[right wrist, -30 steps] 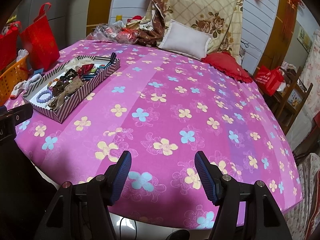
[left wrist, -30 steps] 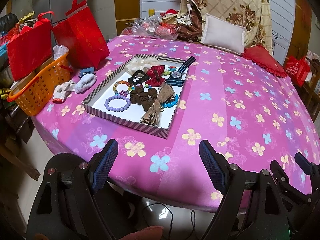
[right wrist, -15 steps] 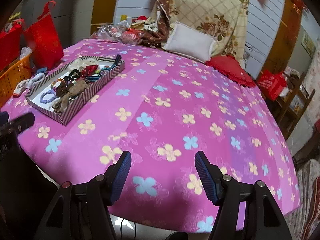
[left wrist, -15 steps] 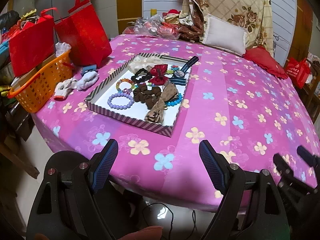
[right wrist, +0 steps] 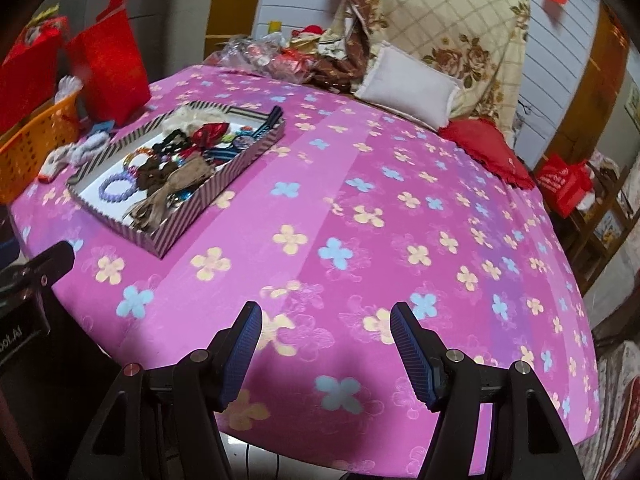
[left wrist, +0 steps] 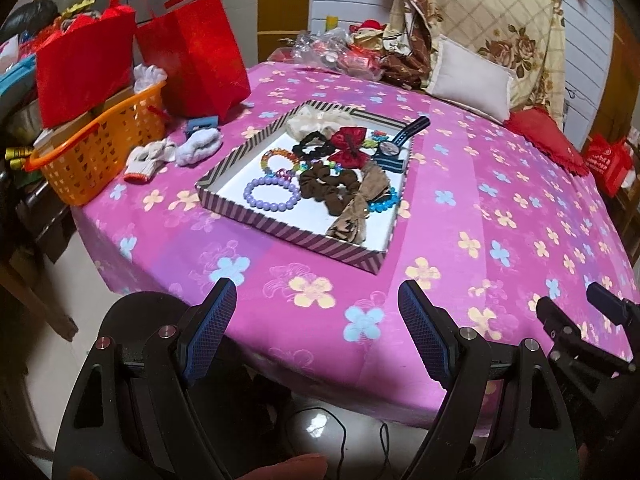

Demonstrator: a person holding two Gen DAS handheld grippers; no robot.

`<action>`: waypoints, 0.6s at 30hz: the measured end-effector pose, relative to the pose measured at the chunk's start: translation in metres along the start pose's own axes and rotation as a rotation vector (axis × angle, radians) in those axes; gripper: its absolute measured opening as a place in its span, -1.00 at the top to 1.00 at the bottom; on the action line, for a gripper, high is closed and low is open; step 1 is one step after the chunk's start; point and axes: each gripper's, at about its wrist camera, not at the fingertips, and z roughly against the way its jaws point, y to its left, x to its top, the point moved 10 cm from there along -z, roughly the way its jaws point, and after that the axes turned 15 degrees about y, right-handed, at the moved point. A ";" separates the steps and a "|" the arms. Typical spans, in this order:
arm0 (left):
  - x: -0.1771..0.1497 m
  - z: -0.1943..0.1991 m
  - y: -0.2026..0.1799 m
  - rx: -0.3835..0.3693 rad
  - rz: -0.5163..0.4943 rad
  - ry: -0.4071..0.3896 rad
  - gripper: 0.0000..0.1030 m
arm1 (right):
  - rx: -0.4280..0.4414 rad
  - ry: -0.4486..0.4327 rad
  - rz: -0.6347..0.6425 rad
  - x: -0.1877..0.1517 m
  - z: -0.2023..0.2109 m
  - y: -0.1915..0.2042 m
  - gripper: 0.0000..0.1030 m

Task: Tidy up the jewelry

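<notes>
A striped shallow box (left wrist: 280, 232) (right wrist: 188, 228) lies on the pink flowered tablecloth (left wrist: 480, 200), left of centre. Inside it I see a purple bead bracelet (left wrist: 272, 194), a multicoloured bracelet (left wrist: 279, 159), brown scrunchies (left wrist: 330, 186), a tan bow (left wrist: 362, 204), a red bow (left wrist: 350, 146), a black scrunchie (left wrist: 316, 146), a cream scrunchie (left wrist: 316, 120) and a blue watch (left wrist: 400, 140). My left gripper (left wrist: 316, 320) hangs open over the table's near edge, short of the box. My right gripper (right wrist: 326, 338) is open over bare cloth, to the right of the box. Neither holds anything.
An orange basket (left wrist: 100, 148), two red bags (left wrist: 196, 44), a white glove (left wrist: 150, 158) and a blue clip (left wrist: 200, 124) crowd the table's left side. Cushions (right wrist: 408, 88), a red cloth (right wrist: 488, 152) and plastic-wrapped clutter (left wrist: 336, 48) line the far edge. The right gripper's fingers (left wrist: 576, 320) show at the left view's lower right.
Both grippers have drifted a little across the table's near edge; the box now sits slightly more to the right in each view. Both stay open and empty.
</notes>
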 end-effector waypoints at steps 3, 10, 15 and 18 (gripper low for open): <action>0.000 -0.002 0.004 -0.003 0.010 0.004 -0.61 | -0.008 -0.017 0.011 0.003 0.004 0.005 -0.25; 0.000 -0.002 0.007 -0.002 0.014 0.006 -0.61 | -0.012 -0.024 0.027 0.002 0.006 0.010 -0.25; -0.002 -0.004 0.007 -0.003 0.010 0.010 -0.61 | -0.013 -0.022 0.033 0.001 0.004 0.011 -0.25; -0.003 -0.005 0.006 -0.006 0.008 0.014 -0.61 | -0.012 -0.021 0.031 0.001 0.004 0.011 -0.25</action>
